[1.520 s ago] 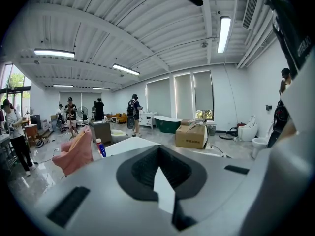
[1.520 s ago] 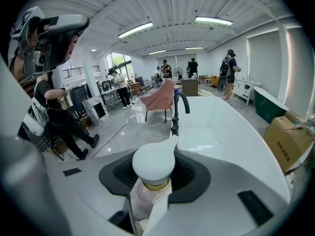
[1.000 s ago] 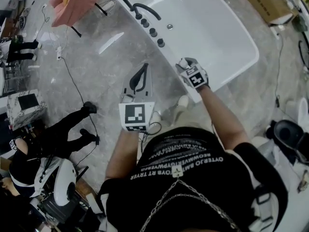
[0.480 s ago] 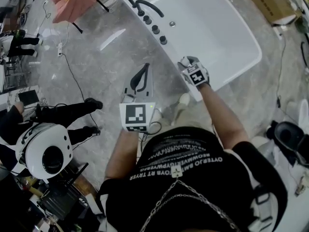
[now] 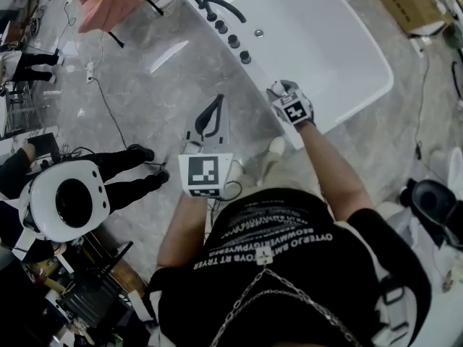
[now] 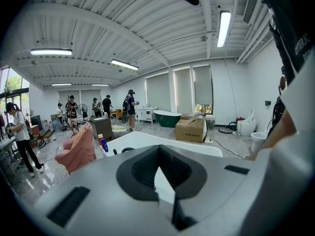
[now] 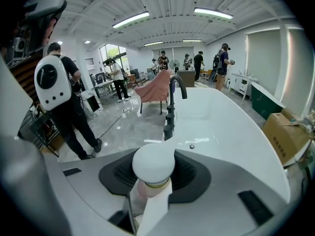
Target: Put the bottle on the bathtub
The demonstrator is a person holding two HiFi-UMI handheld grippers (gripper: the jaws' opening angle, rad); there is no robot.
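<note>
- Head view: the right hand-held gripper point(image 5: 281, 92) is clamping the bottle point(image 5: 277, 87) and hanging over the near rim of the white bathtub point(image 5: 325, 35). The basin is lying ahead of it. The faucet point(image 5: 217, 7) is sitting further along the rim, ahead and to its left.
- Head view: the left hand-held gripper point(image 5: 210, 116) is idling over the floor, left of the right one and off the tub. Its jaws are looking drawn together with nothing between them.
- Left gripper view: the jaw tips are meeting and carrying nothing. The bathtub is lying ahead of them, apart from them.
- Right gripper view: the jaws are pressing on the bottle's pinkish body, just below its round white cap. The cap is sticking out past the pads. The tub rim and basin are spreading out directly ahead.
- Orientation: the bottle's long axis is running along the jaws, cap leading and pointing towards the tub. Its base is sitting hidden back between the jaws.
- Progress (judgement): the pick-up is looking done and the carry nearly so. The bottle is not yet standing free on the tub, and I cannot tell whether it is touching the rim. Setting it down and opening the jaws are remaining.
</note>
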